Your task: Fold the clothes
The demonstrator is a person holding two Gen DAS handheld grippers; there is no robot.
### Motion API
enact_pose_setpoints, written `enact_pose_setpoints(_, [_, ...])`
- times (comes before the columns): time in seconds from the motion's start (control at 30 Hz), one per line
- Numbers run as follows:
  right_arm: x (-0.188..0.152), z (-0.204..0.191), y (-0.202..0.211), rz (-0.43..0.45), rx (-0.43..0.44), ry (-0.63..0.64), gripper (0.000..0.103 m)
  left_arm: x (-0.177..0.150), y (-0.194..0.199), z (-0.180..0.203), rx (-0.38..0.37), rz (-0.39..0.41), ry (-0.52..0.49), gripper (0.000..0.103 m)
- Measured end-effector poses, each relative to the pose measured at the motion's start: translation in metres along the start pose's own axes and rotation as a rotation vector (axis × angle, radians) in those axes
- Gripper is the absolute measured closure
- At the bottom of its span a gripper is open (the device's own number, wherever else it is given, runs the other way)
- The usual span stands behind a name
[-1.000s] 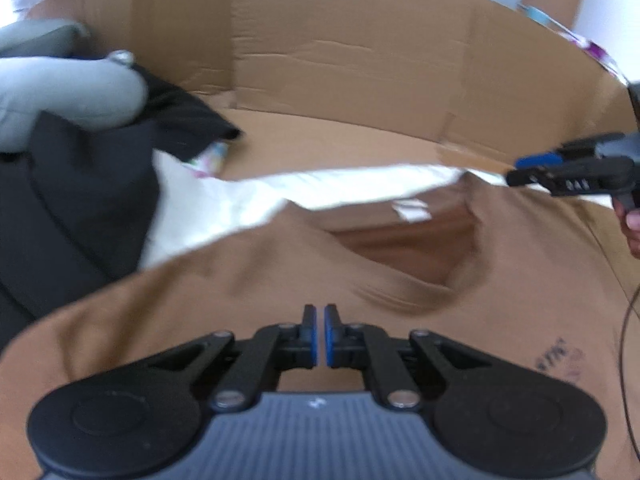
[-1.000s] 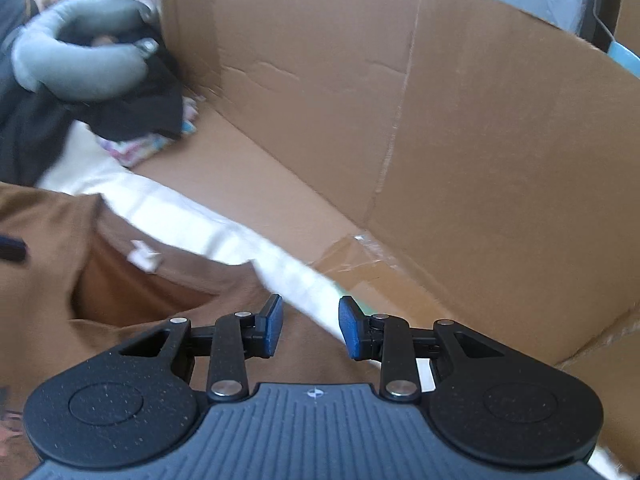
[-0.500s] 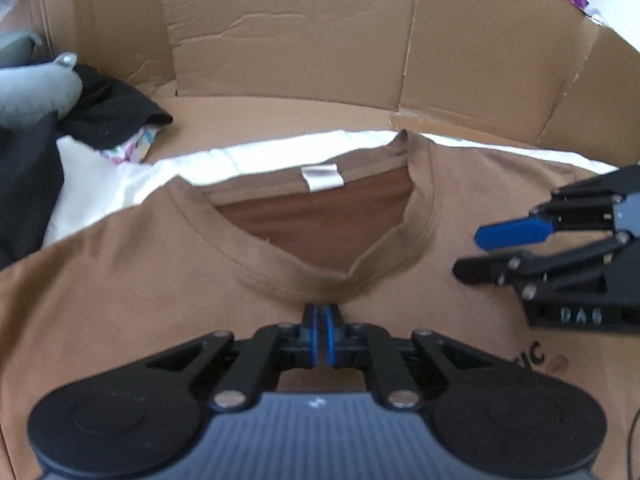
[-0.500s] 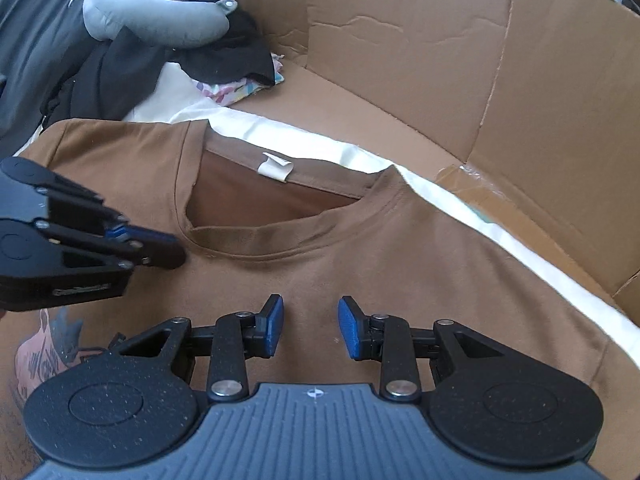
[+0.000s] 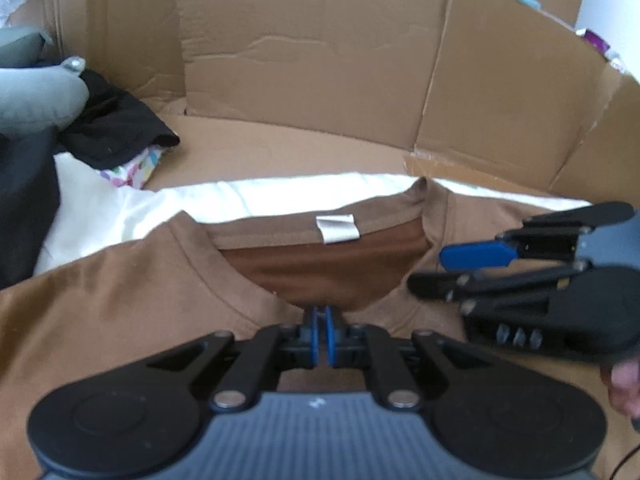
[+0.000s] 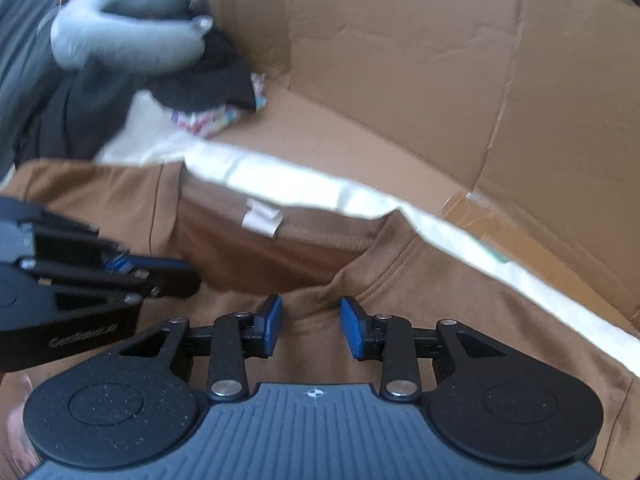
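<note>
The left gripper [image 5: 321, 334] was closed, its 2 blue pads nearly meeting at the front collar of the brown T-shirt [image 5: 120, 300] (whether cloth sat between them was unclear). The right gripper [image 6: 310, 326] stood half-open over the shirt, gripping nothing, cardboard walls [image 5: 320, 60] behind.

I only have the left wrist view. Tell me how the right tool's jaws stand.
Observer: In the right wrist view the right tool has its jaws apart with nothing gripped. Only the brown T-shirt shows in the gap, just below the collar.
Operator: Report my left tool from the outside.
Observer: The left tool comes in from the left of that view, fingers together, tips at the collar's front edge.
Operator: Describe the shirt's right shoulder.
Observer: That shoulder lies on the white sheet, which runs along the foot of the cardboard wall.
</note>
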State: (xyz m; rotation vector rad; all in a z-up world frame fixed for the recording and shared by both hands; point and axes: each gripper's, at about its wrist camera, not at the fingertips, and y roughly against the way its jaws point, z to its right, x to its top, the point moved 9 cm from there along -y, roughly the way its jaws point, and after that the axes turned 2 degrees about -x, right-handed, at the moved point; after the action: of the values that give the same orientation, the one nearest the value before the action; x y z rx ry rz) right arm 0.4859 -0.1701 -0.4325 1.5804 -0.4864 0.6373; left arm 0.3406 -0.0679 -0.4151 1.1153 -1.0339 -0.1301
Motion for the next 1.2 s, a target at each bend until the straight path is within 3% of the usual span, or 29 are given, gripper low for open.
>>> enact_pose_setpoints(0.3, [-0.003, 0.052, 0.041, 0.055, -0.052, -0.023, 0.064, -0.002, 0.057, -0.052, 0.061, 0.069, 0.075, 0.095])
enact_pose_setpoints(0.57, [-0.019, 0.111, 0.065, 0.044, -0.142, -0.022, 0.064, -0.006, 0.089, -0.125, 0.218, 0.055, 0.081, 0.095])
enact_pose_setpoints(0.8, [-0.042, 0.154, 0.072, 0.011, -0.240, -0.072, 0.065, -0.019, 0.089, -0.171, 0.325, 0.024, 0.086, 0.096])
enact_pose_setpoints(1.2, [-0.055, 0.184, 0.048, -0.071, -0.297, -0.075, 0.066, -0.032, 0.069, -0.198, 0.353, -0.012, 0.129, 0.099])
